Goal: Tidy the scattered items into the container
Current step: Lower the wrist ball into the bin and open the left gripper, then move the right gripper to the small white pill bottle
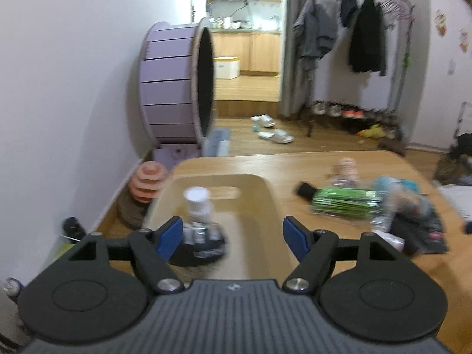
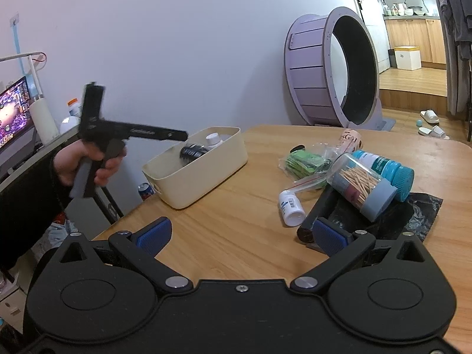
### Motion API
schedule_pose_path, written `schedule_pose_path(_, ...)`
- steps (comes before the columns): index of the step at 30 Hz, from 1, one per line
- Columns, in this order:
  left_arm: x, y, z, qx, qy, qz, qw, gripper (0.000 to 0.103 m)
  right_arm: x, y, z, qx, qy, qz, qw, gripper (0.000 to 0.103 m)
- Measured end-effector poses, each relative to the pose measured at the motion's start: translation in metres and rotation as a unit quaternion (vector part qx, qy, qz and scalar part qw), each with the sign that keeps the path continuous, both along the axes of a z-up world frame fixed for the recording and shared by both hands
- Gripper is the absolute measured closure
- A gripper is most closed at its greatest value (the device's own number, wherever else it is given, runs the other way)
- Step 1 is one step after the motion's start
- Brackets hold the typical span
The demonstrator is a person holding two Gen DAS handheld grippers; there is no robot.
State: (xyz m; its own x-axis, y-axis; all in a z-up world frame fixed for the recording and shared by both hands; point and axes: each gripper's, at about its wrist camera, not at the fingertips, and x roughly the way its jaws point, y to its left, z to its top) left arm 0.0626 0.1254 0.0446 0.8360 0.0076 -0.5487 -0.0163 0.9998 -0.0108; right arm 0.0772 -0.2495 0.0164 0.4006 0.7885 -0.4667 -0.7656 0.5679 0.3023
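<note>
A cream plastic bin (image 2: 206, 171) stands on the wooden table; it also shows in the left wrist view (image 1: 259, 197). A clear bottle with a white cap and black label (image 1: 200, 224) lies inside it, seen too in the right wrist view (image 2: 200, 147). My left gripper (image 1: 233, 236) is open above the bin, the bottle beside its left pad. My right gripper (image 2: 242, 233) is open and empty over the table front. Scattered items lie to the right: a toothpick jar (image 2: 362, 185), blue-capped bottles (image 2: 386, 168), a small white bottle (image 2: 290, 206), a green packet bag (image 2: 306, 162).
A black bag (image 2: 413, 212) lies under the pile. A pink tube (image 2: 349, 140) lies behind it. A purple cat wheel (image 2: 330, 73) stands past the table. A desk with a monitor (image 2: 14, 109) is at the left. A soda can (image 2: 146, 190) sits below the table edge.
</note>
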Motion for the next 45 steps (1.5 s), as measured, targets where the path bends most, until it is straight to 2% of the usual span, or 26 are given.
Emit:
schedule_pose_path(7, -0.020, -0.056, -0.009, -0.057, -0.016, -0.084, 0.9947, 0.029, 0.004, -0.008, 0.001, 0.005, 0.000, -0.020, 1.000, 0.000)
schedule_pose_path(14, 0.009, -0.114, -0.024, -0.075, -0.021, -0.136, 0.9877, 0.028, 0.011, -0.025, 0.000, 0.008, -0.001, -0.066, 0.998, 0.000)
schedule_pose_path(17, 0.022, -0.120, -0.033, -0.091, -0.014, -0.137, 0.9863, 0.028, 0.015, -0.031, -0.001, 0.013, -0.003, -0.085, 0.996, 0.000)
schedule_pose_path(21, 0.018, -0.117, -0.043, -0.095, -0.002, -0.144, 0.9849, 0.028, 0.017, -0.030, -0.005, 0.007, -0.005, -0.103, 0.995, 0.000)
schedule_pose_path(29, -0.009, -0.098, -0.055, -0.113, 0.014, -0.144, 0.9830, 0.028, 0.017, -0.004, -0.009, -0.025, -0.028, -0.083, 0.996, 0.001)
schedule_pose_path(32, -0.019, -0.100, -0.057, -0.107, 0.006, -0.161, 0.9812, 0.028, 0.020, 0.012, -0.007, -0.056, -0.041, -0.075, 0.995, 0.009)
schedule_pose_path(34, -0.025, -0.099, -0.057, -0.108, 0.000, -0.164, 0.9806, 0.028, 0.023, 0.021, -0.006, -0.076, -0.047, -0.069, 0.994, 0.020)
schedule_pose_path(36, -0.027, -0.096, -0.057, -0.110, -0.002, -0.160, 0.9809, 0.028, 0.028, 0.030, -0.005, -0.094, -0.049, -0.063, 0.992, 0.021)
schedule_pose_path(41, -0.032, -0.087, -0.057, -0.129, -0.011, -0.142, 0.9814, 0.028, 0.043, 0.056, -0.006, -0.136, -0.042, -0.018, 0.990, 0.039)
schedule_pose_path(43, -0.034, -0.084, -0.058, -0.138, -0.009, -0.135, 0.9812, 0.028, 0.050, 0.068, -0.010, -0.159, -0.036, -0.002, 0.987, 0.056)
schedule_pose_path(45, -0.035, -0.084, -0.058, -0.136, -0.010, -0.131, 0.9820, 0.028, 0.058, 0.076, -0.012, -0.168, -0.026, 0.004, 0.985, 0.064)
